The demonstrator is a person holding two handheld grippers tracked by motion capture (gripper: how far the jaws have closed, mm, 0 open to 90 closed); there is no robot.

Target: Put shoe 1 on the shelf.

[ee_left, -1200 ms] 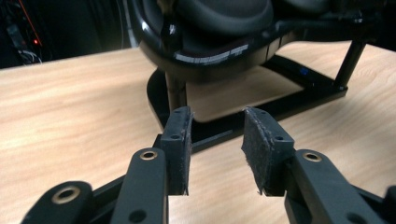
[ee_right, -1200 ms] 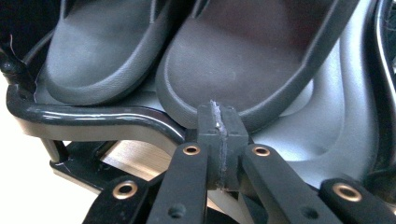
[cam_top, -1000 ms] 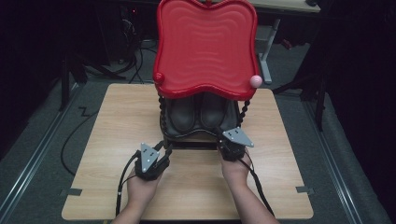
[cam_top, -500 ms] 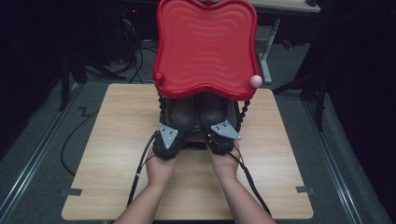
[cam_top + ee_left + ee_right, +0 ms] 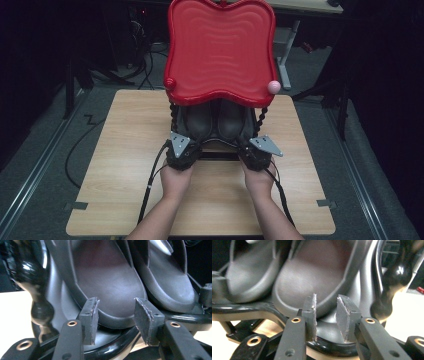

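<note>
A red tray (image 5: 220,50) with a wavy top stands as the upper tier of a small rack on a wooden desk (image 5: 125,150); a pink ball (image 5: 273,86) caps one corner and twisted black posts (image 5: 173,112) carry it. On the lower tier, beneath the tray, sits a pair of dark shoes (image 5: 217,120), toes toward the person. The left gripper (image 5: 181,150) and right gripper (image 5: 257,150) are both held at the rack's front edge, one before each shoe. In the left gripper view, the jaws stand apart, having just been opening, with the rounded toe of the left shoe (image 5: 110,287) just beyond the pads (image 5: 145,317) and the black rim of the lower tier (image 5: 120,340) below them; nothing is clamped. In the right gripper view, the jaws have likewise just been opening and stand narrowly apart in front of the toe of the right shoe (image 5: 312,280), the pads (image 5: 343,315) not pressing on it.
</note>
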